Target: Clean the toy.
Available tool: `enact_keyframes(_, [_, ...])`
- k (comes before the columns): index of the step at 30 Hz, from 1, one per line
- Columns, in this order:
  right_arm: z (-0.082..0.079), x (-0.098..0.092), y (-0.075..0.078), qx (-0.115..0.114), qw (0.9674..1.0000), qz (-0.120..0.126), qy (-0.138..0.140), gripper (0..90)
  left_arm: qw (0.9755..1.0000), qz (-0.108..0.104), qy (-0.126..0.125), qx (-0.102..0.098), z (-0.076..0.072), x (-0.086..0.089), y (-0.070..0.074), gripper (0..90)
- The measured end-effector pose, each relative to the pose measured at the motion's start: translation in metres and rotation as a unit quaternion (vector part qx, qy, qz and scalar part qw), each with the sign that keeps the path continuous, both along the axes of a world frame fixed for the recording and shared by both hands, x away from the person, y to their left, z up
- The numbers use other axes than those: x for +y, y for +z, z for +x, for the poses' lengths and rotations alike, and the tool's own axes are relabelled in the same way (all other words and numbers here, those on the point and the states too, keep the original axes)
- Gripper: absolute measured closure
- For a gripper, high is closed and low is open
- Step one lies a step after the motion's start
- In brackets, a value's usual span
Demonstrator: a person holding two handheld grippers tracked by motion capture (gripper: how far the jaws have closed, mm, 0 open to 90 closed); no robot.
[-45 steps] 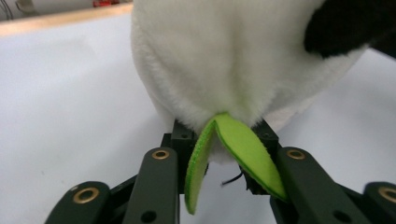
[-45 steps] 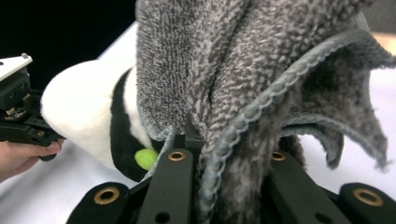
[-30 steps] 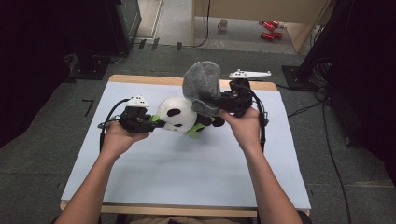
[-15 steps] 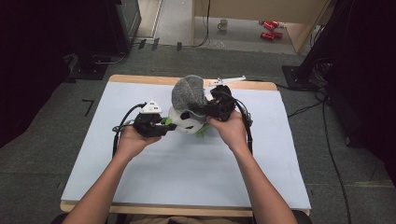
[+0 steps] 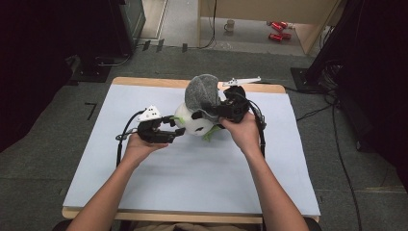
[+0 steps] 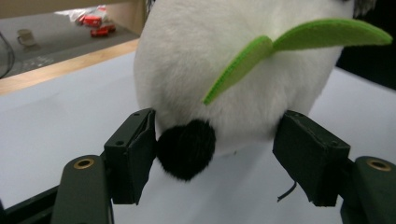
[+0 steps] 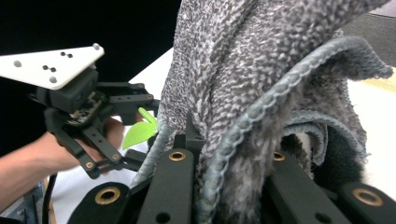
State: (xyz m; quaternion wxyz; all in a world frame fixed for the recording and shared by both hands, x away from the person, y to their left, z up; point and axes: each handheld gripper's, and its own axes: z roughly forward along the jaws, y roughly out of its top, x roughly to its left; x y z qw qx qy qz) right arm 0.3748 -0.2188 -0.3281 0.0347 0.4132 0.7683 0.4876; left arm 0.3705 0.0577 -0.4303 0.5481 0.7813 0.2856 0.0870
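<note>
Two hand-held grippers mid-table — left (image 6: 217,154) wide around panda plush (image 5: 195,126), right (image 5: 217,109) clamping grey towel (image 5: 199,93).

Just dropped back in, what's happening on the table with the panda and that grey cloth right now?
A person works over the table with a gripper in each hand. The right gripper is shut on a grey towel, holding it draped over the top of a plush panda. The left gripper is open, its jaws standing either side of the panda's white body near a black paw and green felt leaves.
</note>
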Motion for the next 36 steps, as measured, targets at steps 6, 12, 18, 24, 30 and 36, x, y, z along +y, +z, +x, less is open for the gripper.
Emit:
enact_keyframes(6, [0.0,-0.001,0.009,0.001,0.9999,-0.008,-0.007,81.4,0.9991,-0.009,0.019,-0.038,-0.003,-0.006,0.0,58.6])
enact_keyframes(12, [-0.016,0.021,0.042,-0.026,0.9991,0.019,0.027,81.4,0.999,-0.019,0.03,-0.027,-0.006,-0.007,0.01,67.0])
enact_keyframes(18, [-0.018,0.06,0.03,0.017,0.9959,0.03,0.083,81.3,0.9982,-0.022,0.034,-0.044,-0.013,-0.012,0.021,67.6])
enact_keyframes(24, [-0.003,0.06,0.003,0.047,0.9964,-0.024,0.066,81.6,0.9986,0.001,0.029,-0.045,-0.016,-0.02,0.022,70.4])
enact_keyframes(30, [-0.002,0.028,0.015,0.016,0.9984,-0.053,0.009,81.6,0.9987,0.008,0.022,-0.046,-0.015,-0.02,0.019,71.3])
enact_keyframes(36, [-0.001,0.002,0.018,0.019,0.9986,-0.049,-0.009,81.6,0.9986,0.013,0.014,-0.05,-0.016,-0.024,0.018,71.3])
